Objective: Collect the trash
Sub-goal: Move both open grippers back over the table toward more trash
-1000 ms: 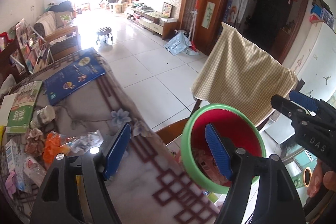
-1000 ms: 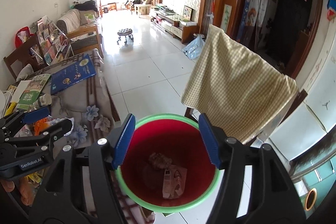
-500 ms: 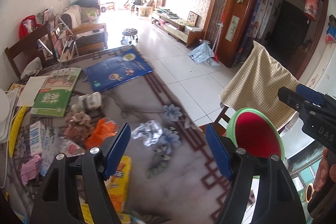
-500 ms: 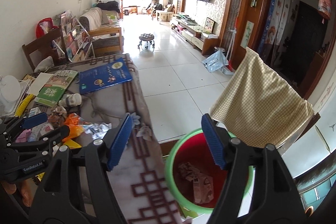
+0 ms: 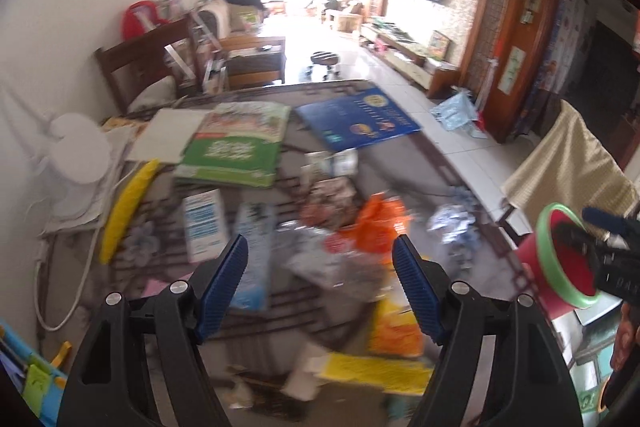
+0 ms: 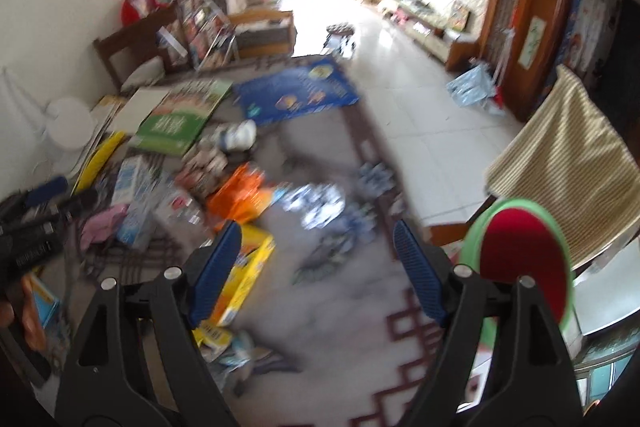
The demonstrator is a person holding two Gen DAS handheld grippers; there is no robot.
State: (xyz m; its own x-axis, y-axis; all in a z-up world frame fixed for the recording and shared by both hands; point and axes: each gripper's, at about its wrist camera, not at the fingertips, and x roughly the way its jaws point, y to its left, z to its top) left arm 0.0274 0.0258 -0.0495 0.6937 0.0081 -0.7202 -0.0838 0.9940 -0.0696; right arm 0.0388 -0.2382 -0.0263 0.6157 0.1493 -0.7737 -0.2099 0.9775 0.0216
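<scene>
Trash lies scattered on the grey patterned tablecloth [image 6: 332, 311]: an orange wrapper [image 5: 378, 227] [image 6: 240, 197], a crumpled clear wrapper [image 5: 454, 223] [image 6: 320, 205], a yellow box [image 6: 248, 267] [image 5: 396, 323], small cartons [image 5: 204, 223] and a pink scrap [image 6: 100, 227]. A red bin with a green rim [image 6: 520, 259] [image 5: 560, 263] sits off the table's right edge. My left gripper [image 5: 320, 287] is open and empty above the pile. My right gripper [image 6: 318, 271] is open and empty over the cloth between the trash and the bin. Both views are blurred.
A green book [image 5: 236, 151], a blue book [image 5: 356, 123], a white fan [image 5: 80, 155] and a yellow strip [image 5: 128, 203] lie at the table's far and left side. A chair draped with a checked cloth [image 6: 560, 147] stands behind the bin. Tiled floor [image 6: 420, 99] runs on the right.
Both grippers have swung left from the bin toward the trash on the table. The bin has moved to the right edge of both views. Both stay open and empty.
</scene>
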